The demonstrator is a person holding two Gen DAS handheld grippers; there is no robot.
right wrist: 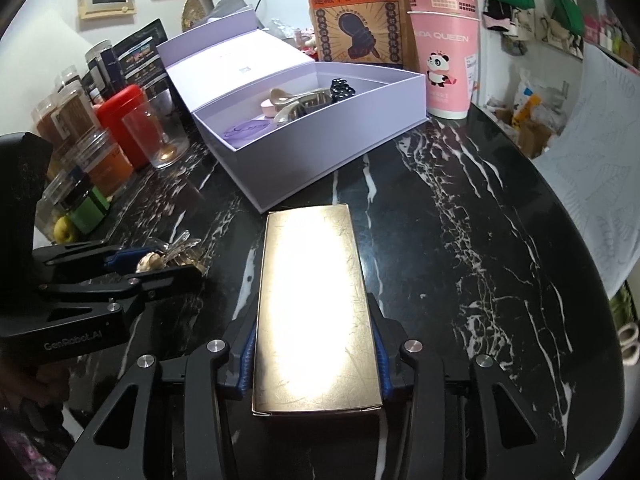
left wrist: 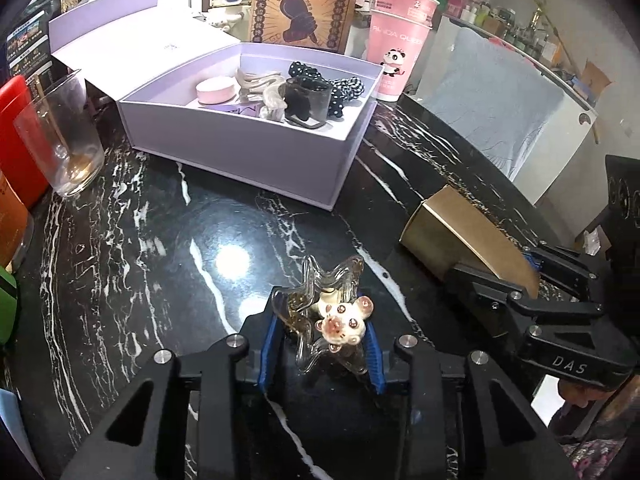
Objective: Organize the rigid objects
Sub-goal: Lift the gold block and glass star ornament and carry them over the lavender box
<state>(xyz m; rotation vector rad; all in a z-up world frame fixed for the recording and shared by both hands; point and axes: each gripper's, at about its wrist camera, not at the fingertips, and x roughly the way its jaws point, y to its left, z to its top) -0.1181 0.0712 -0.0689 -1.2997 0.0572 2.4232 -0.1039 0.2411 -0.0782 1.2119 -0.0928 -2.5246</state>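
Note:
My left gripper (left wrist: 320,332) is shut on a clear hair claw clip with a small bear figure (left wrist: 334,316), held just above the black marble table (left wrist: 160,260). My right gripper (right wrist: 316,354) is shut on a gold box (right wrist: 312,300); the box also shows in the left wrist view (left wrist: 468,232). An open lilac box (left wrist: 256,148) stands ahead, holding a pink round case (left wrist: 215,91), a beige clip (left wrist: 260,84), a black clip (left wrist: 306,100) and a dotted scrunchie (left wrist: 348,88). The left gripper (right wrist: 168,264) sits left of the gold box.
A clear glass (left wrist: 60,136) and a red tin (left wrist: 16,136) stand at the left. Stacked pink paper cups (left wrist: 398,40) and a brown paper bag (left wrist: 304,0) stand behind the lilac box. Jars (right wrist: 72,132) line the left edge. The table's round edge (right wrist: 580,240) curves at right.

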